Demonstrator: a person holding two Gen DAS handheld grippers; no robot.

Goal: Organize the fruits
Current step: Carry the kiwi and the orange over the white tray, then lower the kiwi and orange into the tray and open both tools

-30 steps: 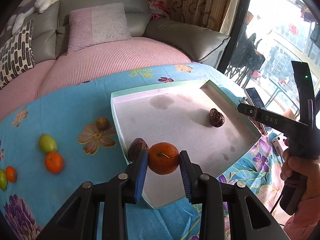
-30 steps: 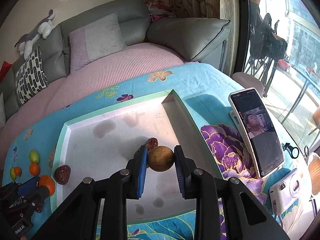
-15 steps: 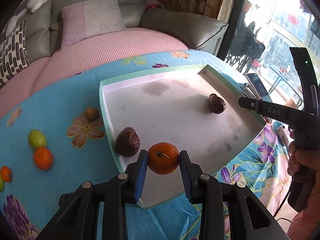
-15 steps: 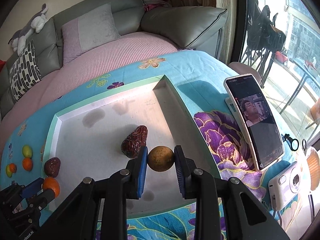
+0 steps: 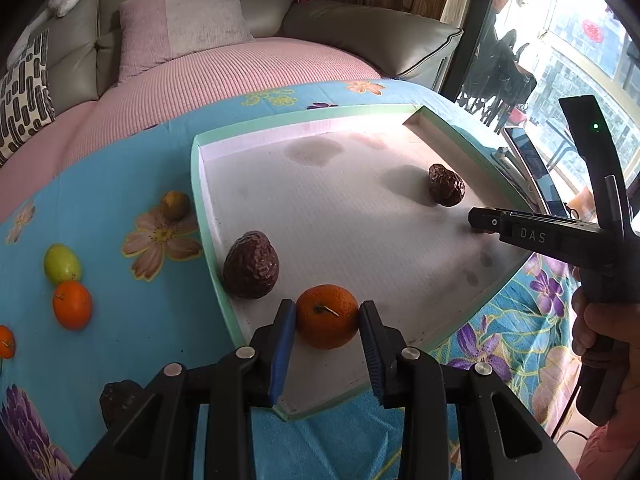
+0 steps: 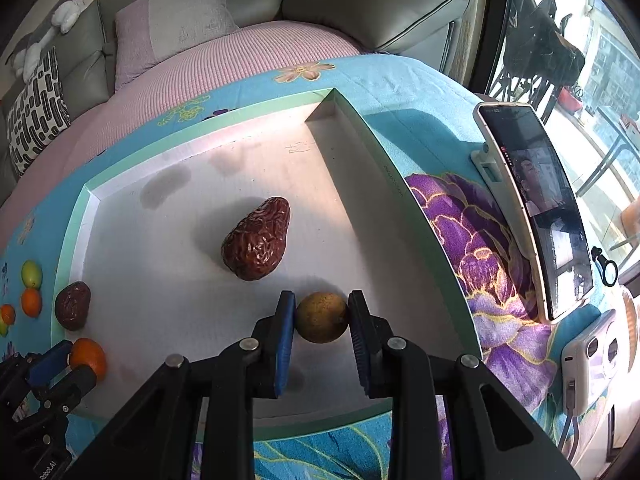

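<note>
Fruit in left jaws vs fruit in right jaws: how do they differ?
The orange in the left gripper is bright orange with a stem; the brown fruit in the right gripper is dull olive-brown. The orange sits near the tray rim's left edge, the brown fruit toward its right wall. Both are round, clamped over the tray.

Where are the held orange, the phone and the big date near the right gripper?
orange (image 5: 327, 316), left wrist view, peel front.
phone (image 6: 548, 208), right wrist view, screen.
big date (image 6: 258, 240), right wrist view, wrinkled body.

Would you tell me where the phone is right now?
In the right wrist view, the phone stands propped on the right, on the floral cloth beside the tray.
</note>
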